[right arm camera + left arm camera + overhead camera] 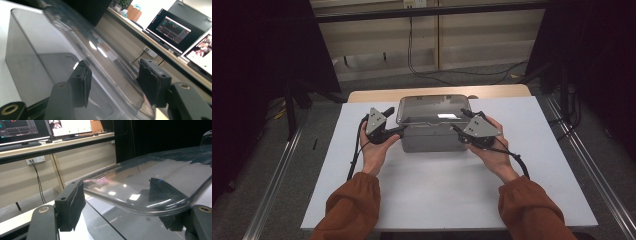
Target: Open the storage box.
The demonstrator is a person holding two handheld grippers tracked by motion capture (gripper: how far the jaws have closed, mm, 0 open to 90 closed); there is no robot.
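A lidded box [432,131] is sitting mid-table [422,195], the left gripper [393,131] at its left end, the right gripper [460,131] seemingly straddling the lid's [432,107] right edge.

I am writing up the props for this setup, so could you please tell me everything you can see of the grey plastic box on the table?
The grey box is a smoky, see-through plastic container with rounded corners and a glossy clear lid whose rim overhangs the walls. It stands upright at the far middle of the white table. The lid's front edge looks slightly raised. The left tool and right tool each straddle a front corner of that rim, jaws apart.
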